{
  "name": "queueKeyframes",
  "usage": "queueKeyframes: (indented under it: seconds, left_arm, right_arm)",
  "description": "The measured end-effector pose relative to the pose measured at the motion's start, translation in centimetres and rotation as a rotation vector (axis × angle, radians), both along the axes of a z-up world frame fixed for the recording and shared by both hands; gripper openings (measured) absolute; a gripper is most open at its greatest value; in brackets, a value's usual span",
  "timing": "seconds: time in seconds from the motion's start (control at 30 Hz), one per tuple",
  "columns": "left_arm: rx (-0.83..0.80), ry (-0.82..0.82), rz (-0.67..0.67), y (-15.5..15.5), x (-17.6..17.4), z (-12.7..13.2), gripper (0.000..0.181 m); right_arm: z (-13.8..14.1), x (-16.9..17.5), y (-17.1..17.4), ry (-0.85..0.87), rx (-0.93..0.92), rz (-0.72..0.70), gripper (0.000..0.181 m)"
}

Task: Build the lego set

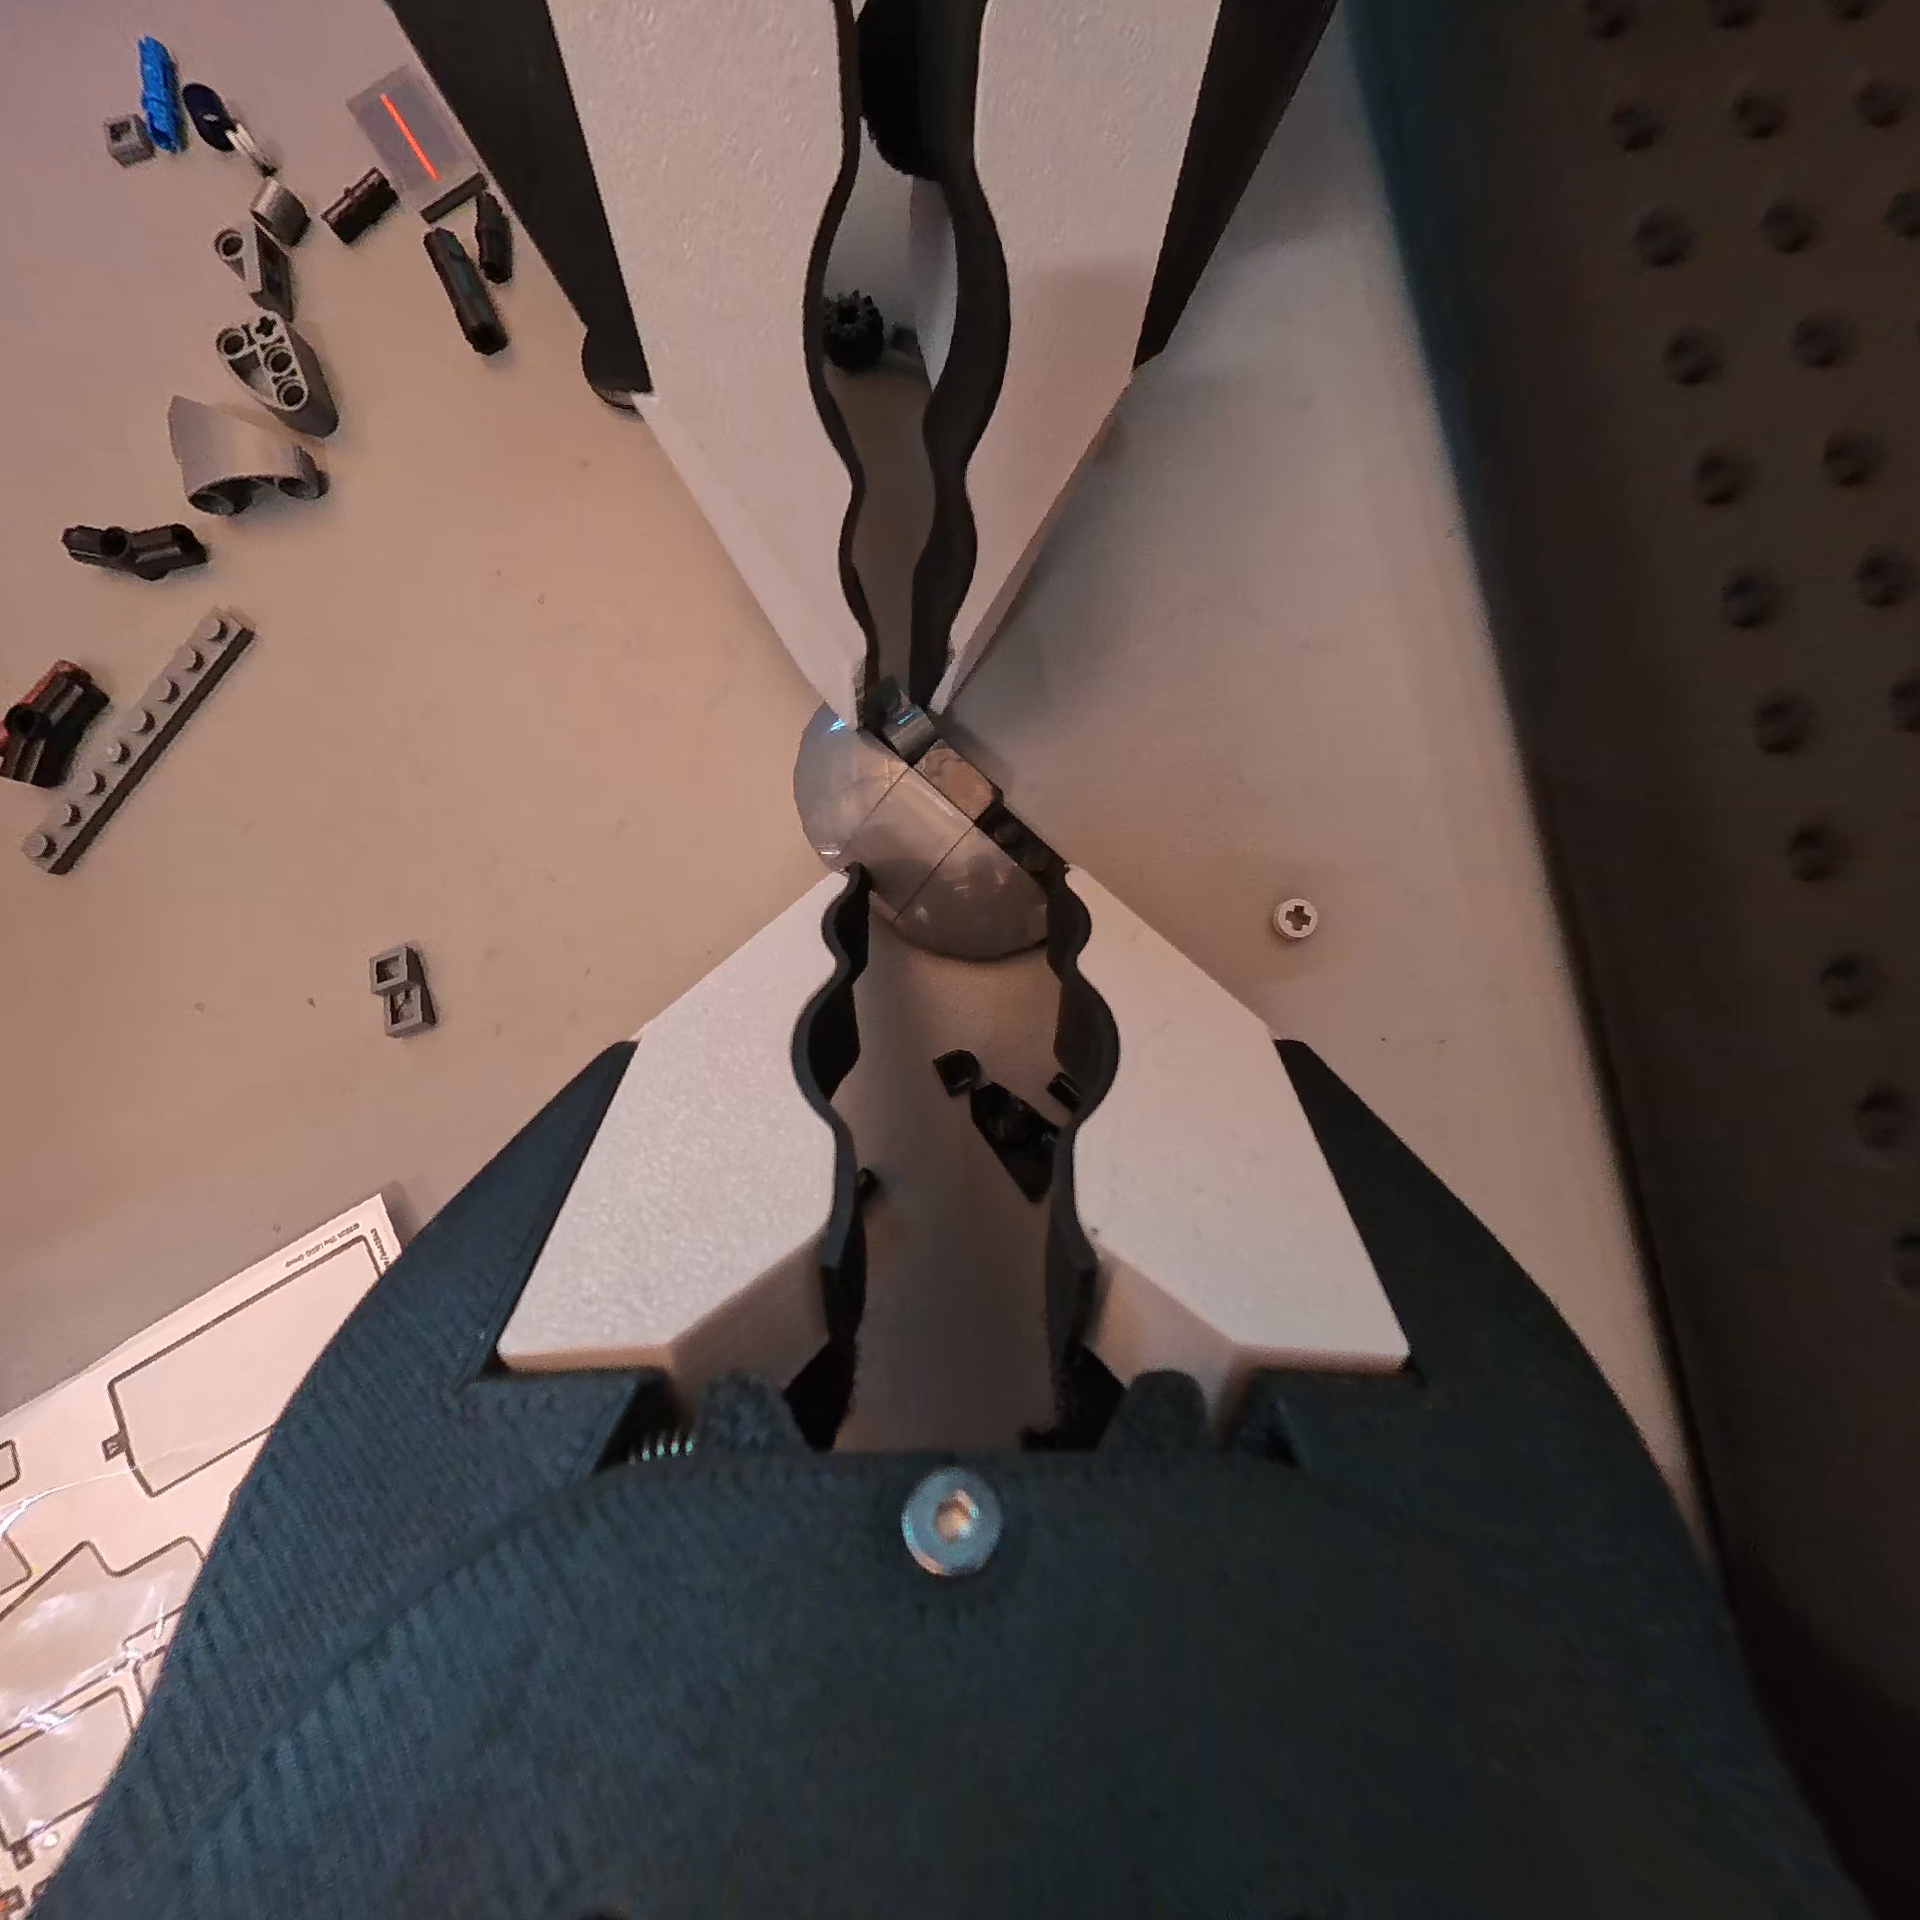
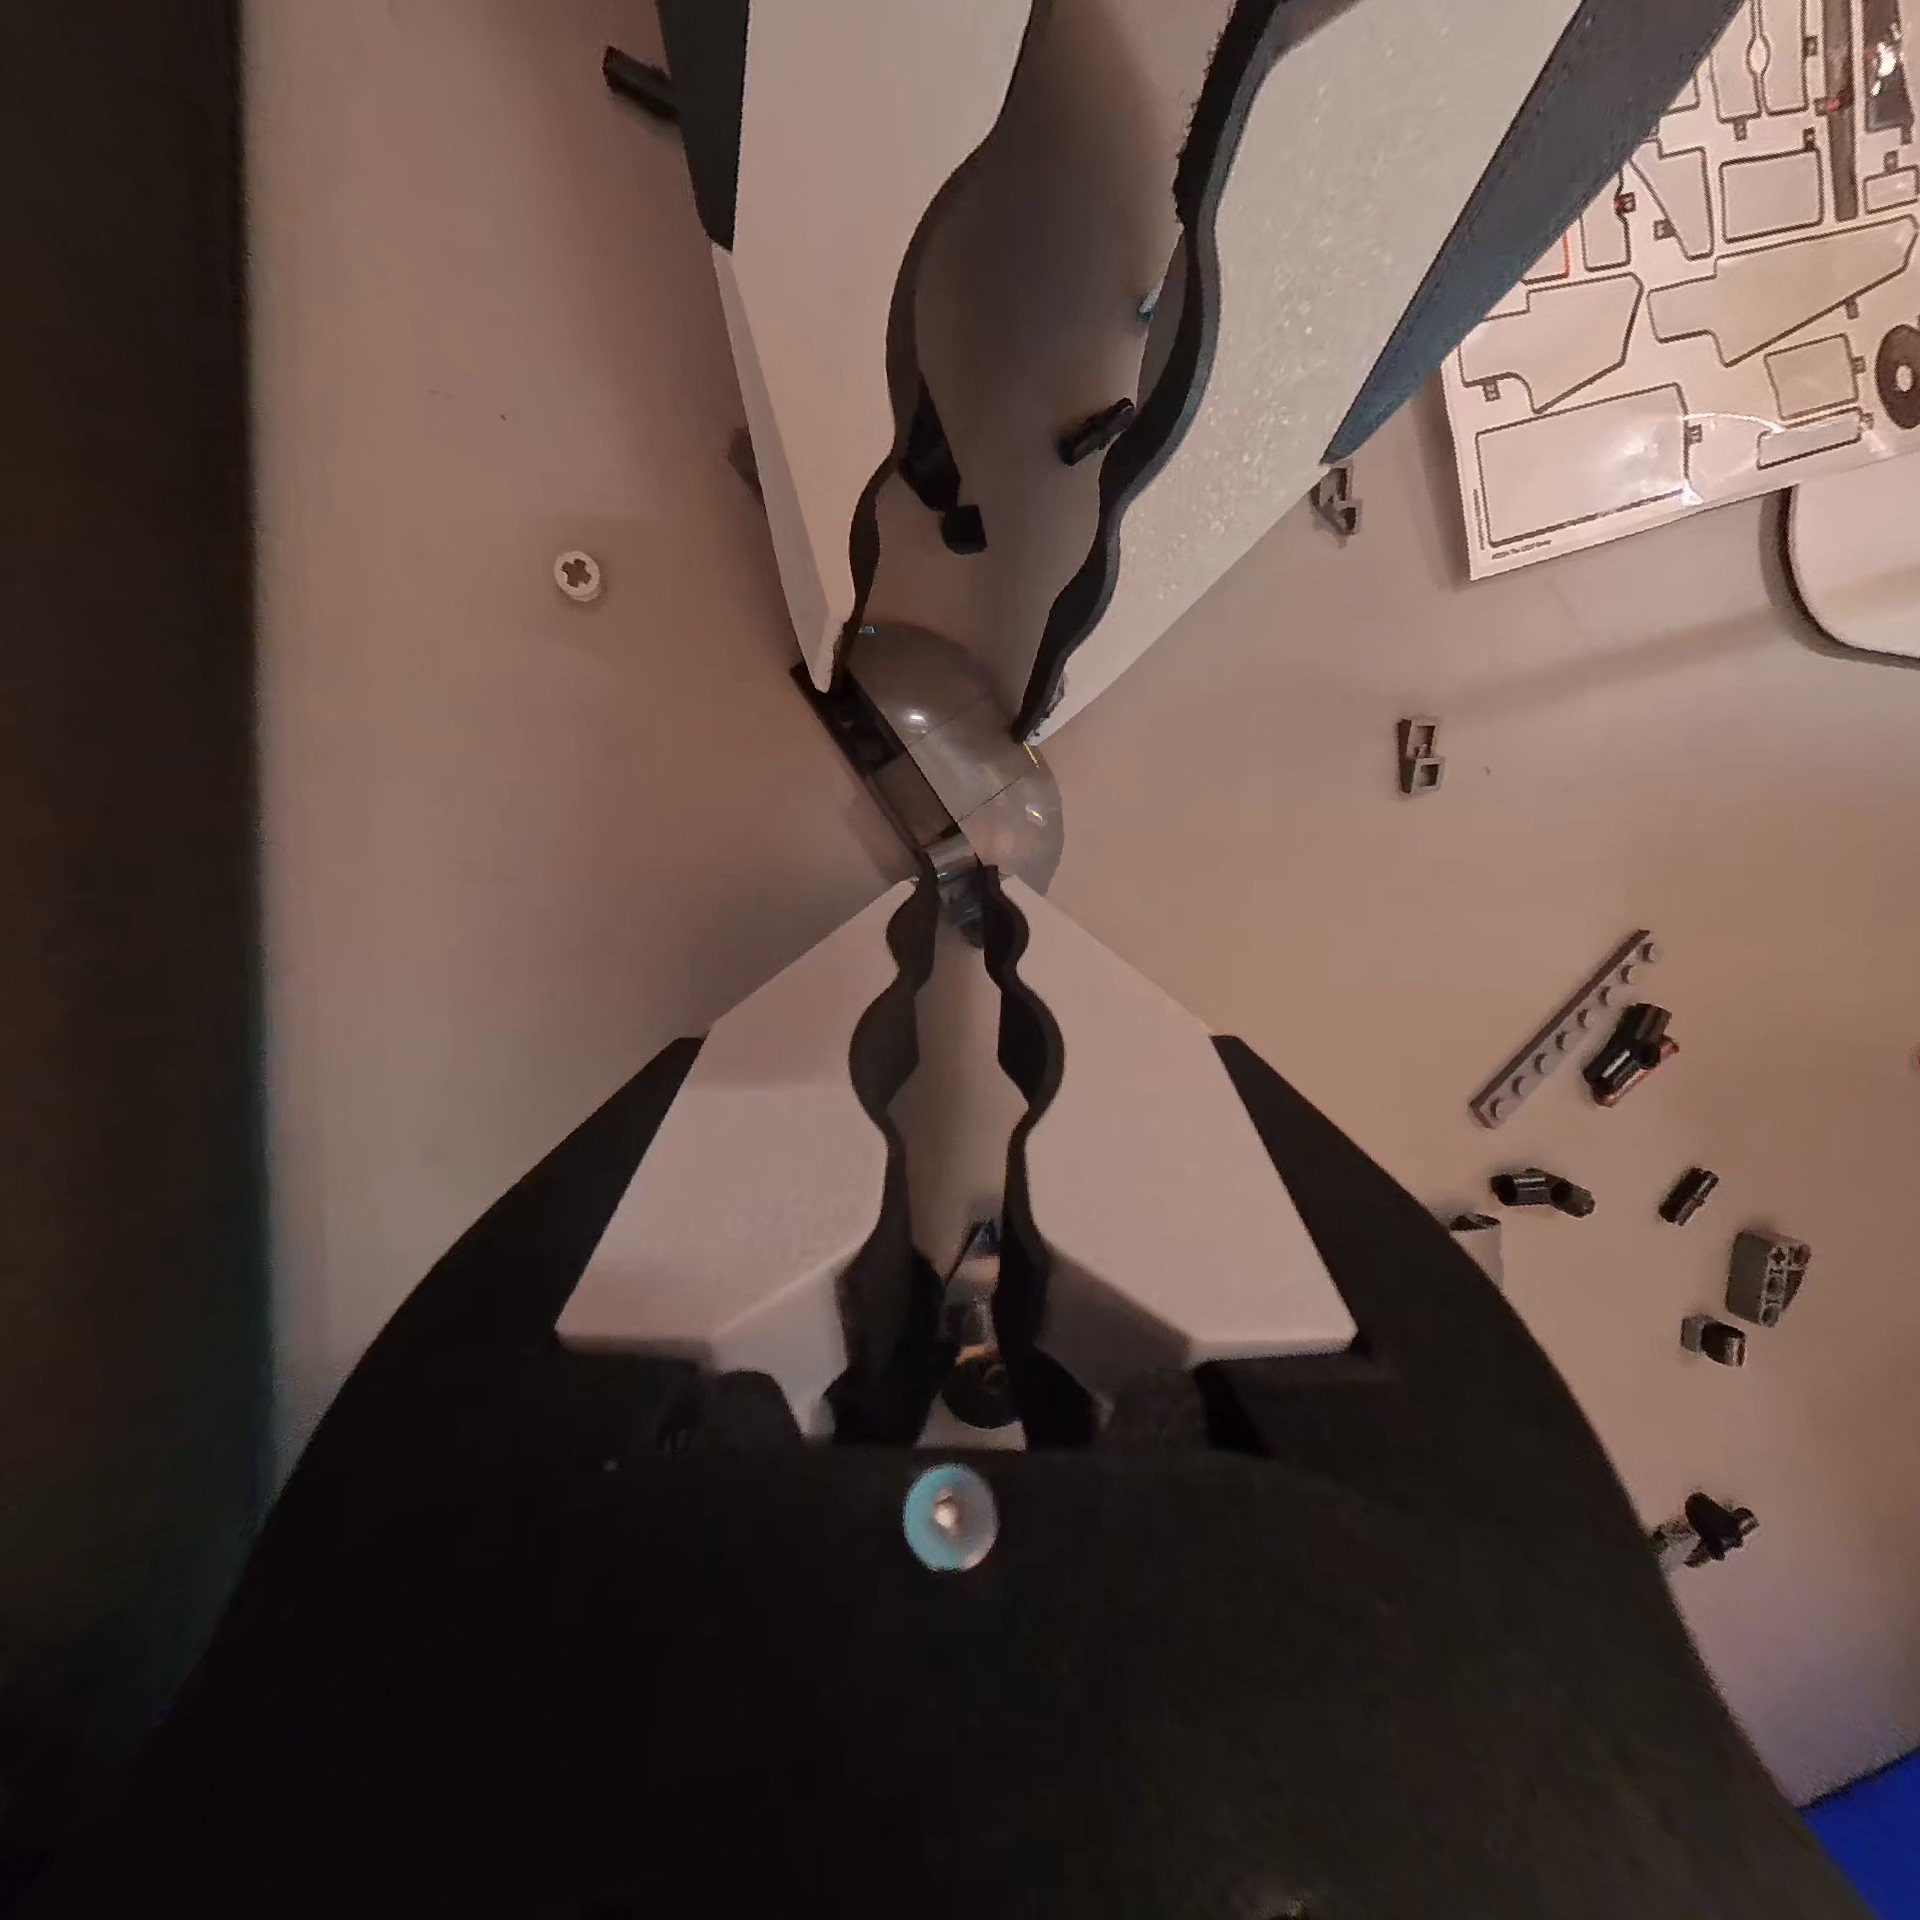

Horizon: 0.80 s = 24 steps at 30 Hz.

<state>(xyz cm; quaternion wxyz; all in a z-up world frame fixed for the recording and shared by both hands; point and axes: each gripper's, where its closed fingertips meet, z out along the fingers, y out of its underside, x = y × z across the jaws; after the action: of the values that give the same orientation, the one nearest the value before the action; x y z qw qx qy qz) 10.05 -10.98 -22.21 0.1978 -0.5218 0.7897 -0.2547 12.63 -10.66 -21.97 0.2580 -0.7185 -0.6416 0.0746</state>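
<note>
A small grey lego assembly with rounded curved tops and a black part on its side is held above the table, between the two grippers that meet tip to tip. My left gripper comes from the bottom of the left wrist view and is shut on the rounded end of the assembly. My right gripper is shut on a small grey piece at the other end of the assembly. The right gripper also shows at the top of the left wrist view. The left gripper shows at the top of the right wrist view.
Loose parts lie on the beige table: a long grey plate, black pins, grey curved pieces, a blue piece, a grey bracket, a small white round piece. A sticker sheet lies nearby. A dark dimpled panel borders the table. Left and right tips are no more than a few centimetres apart.
</note>
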Motion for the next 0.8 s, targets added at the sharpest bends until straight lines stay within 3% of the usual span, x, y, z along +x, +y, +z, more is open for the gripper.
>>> queueKeyframes:
  seconds: [0.3,0.6,0.8]
  left_arm:
    - [0.001,-0.002,-0.001,0.04,0.00,0.00,0.032]
    - [0.002,-0.001,0.000,0.07,0.00,-0.01,0.032]
    - [0.006,-0.001,0.000,0.08,-0.01,-0.02,0.030]
  right_arm:
    - [0.24,0.12,0.40,0.006,0.015,-0.020,0.014]
    - [0.25,-0.01,0.31,0.025,-0.003,-0.016,0.000]
    - [0.23,-0.26,0.19,0.026,-0.008,-0.010,0.000]
